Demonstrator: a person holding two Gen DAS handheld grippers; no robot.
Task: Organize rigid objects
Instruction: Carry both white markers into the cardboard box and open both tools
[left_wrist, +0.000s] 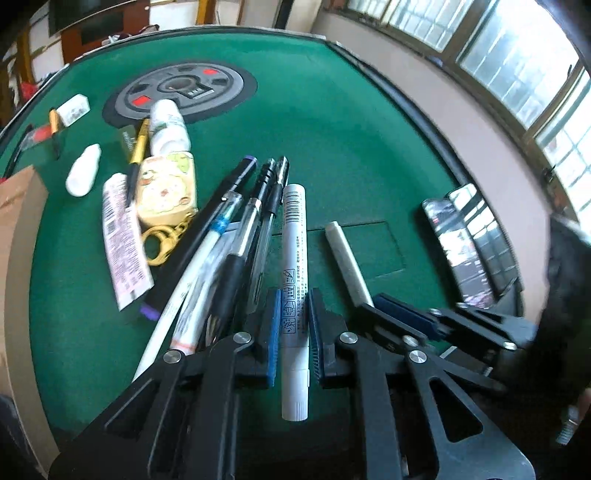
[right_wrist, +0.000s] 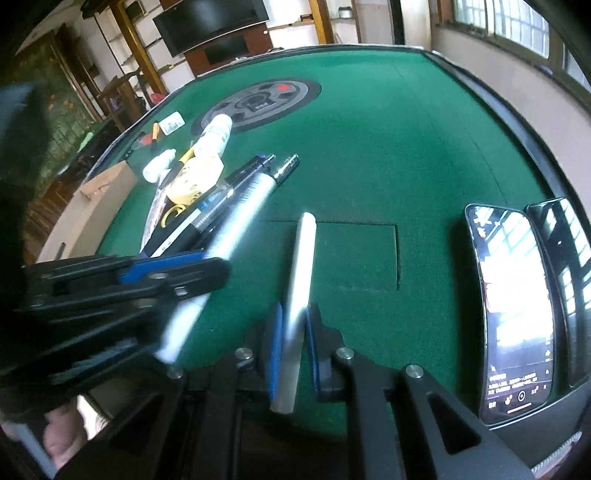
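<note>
Two markers (left_wrist: 294, 266), each inside gripper (left_wrist: 291, 325).

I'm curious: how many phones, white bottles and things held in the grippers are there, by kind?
Phones: 2
White bottles: 2
Held items: 2, a white marker in the left gripper and a silver stick in the right gripper
Total: 6

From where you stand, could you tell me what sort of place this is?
Probably a living room at home, with an automatic mahjong table as the work surface: green felt with a round central control panel. A TV hangs on the far wall, and barred windows run along one side.
</note>
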